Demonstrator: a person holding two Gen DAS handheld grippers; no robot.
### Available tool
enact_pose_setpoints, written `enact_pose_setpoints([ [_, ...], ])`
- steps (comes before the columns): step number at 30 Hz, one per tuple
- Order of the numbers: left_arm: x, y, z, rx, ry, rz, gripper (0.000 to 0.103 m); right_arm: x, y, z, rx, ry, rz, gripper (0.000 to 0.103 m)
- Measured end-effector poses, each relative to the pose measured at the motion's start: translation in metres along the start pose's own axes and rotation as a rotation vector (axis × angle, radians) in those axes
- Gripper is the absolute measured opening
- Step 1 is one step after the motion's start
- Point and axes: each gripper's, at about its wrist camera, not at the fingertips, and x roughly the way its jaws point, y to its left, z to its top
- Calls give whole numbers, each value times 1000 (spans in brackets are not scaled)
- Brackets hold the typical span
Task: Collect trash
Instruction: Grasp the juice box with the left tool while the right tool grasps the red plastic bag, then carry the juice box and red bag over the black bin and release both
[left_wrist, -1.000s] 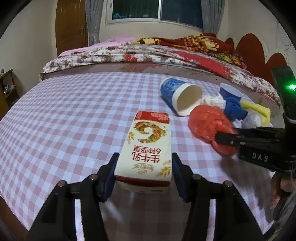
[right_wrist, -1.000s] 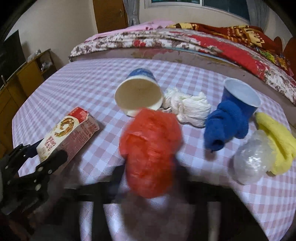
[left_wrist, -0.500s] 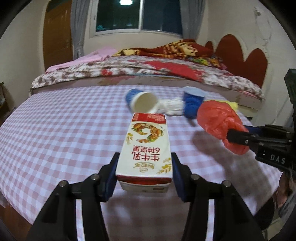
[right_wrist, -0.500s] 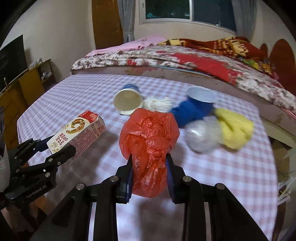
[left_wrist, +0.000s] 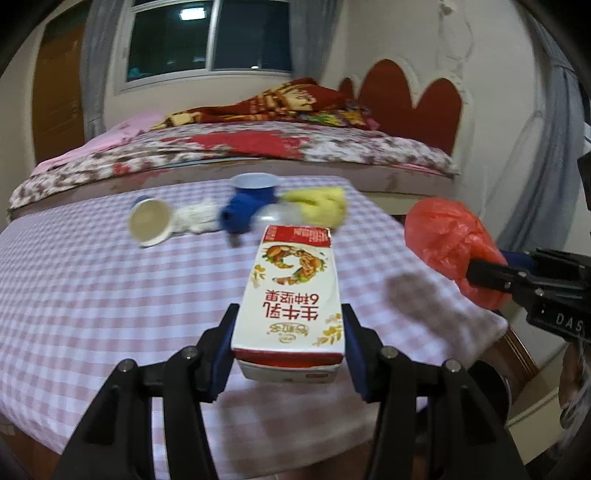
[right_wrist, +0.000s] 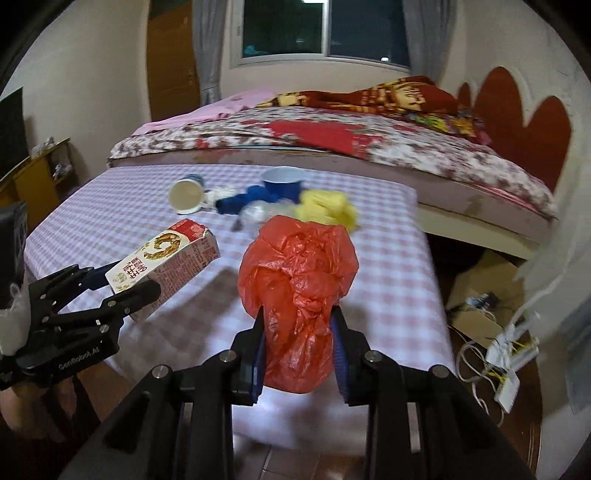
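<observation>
On my left, my left tool (left_wrist: 288, 343) gripped a white-and-red rectangular milk carton with printed Chinese characters (left_wrist: 291, 295), one blue pad against each long side, the carton lifted clear above the near part of the pink-and-white checked tabletop (left_wrist: 92, 295). From my right wrist view the same carton (right_wrist: 162, 266) hung tilted, with its red end pointing away from me and the black fingers of my left tool (right_wrist: 122, 291) clamped along it.

Farther back on the tabletop lay the rest of the clutter, in a loose row. At the left a paper cup with a blue outside and pale inside (left_wrist: 151, 223) lay on its side, mouth towards me. Touching it was a crumpled white cloth (left_wrist: 197, 218). Next came a rolled dark blue cloth (left_wrist: 238, 218), resting against an upright blue cup with a white inside (left_wrist: 254, 186). Just beside those sat a clear crumpled plastic wad (left_wrist: 279, 214), blurred, and then a yellow cloth (left_wrist: 321, 206) near the far right edge of the tabletop.

On my right, my right tool (right_wrist: 299, 358) was squeezed nearly shut on a crumpled red plastic bag (right_wrist: 295, 280), its bulk puffing out above the pads. In the left wrist view that bag (left_wrist: 447, 240) hung off the right edge of the tabletop, held in the air.

Behind everything stood a bed with a floral quilt (left_wrist: 258, 147).
</observation>
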Motion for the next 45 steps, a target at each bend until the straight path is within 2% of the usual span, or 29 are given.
enact_pose_setpoints([
  [7,1,-49,4,79,-3,-60,53,-29,-52,-29,122,-24,-56,32],
  [19,2,-122,-8,178,19,-176,53,-72,-103,-62,232,-52,-146,32],
  [32,3,-187,-32,273,71,-309,52,-96,-152,-115,354,-6,-230,32],
  [45,18,-254,-70,380,169,-425,52,-110,-194,-179,453,87,-301,32],
])
